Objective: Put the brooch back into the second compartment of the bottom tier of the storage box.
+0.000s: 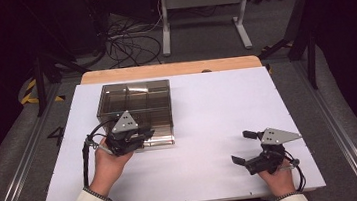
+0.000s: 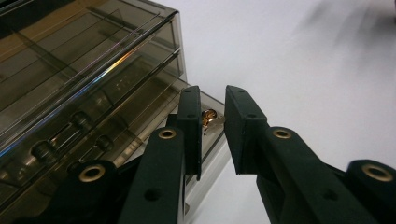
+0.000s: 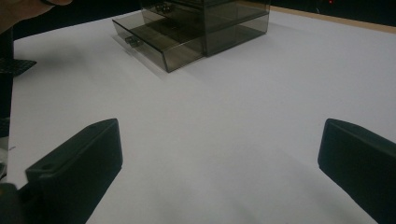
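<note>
A white-topped table (image 1: 209, 127) with a wooden far edge carries a smoky transparent drawer box (image 1: 137, 105).

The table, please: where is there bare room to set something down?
Bare white table runs right of the smoked drawer box to the far and right edges, and between the two tongs. It is crowded at the box's front, where the left tongs sit.

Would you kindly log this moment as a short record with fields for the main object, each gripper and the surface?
object: smoked clear drawer box, far left part of the table
drawer state: bottom drawer pulled partly out
left gripper: at the drawer's front edge, fingers slightly apart around its small knob
right gripper: open wide, low over bare table, apart from the box
surface: white table top
</note>
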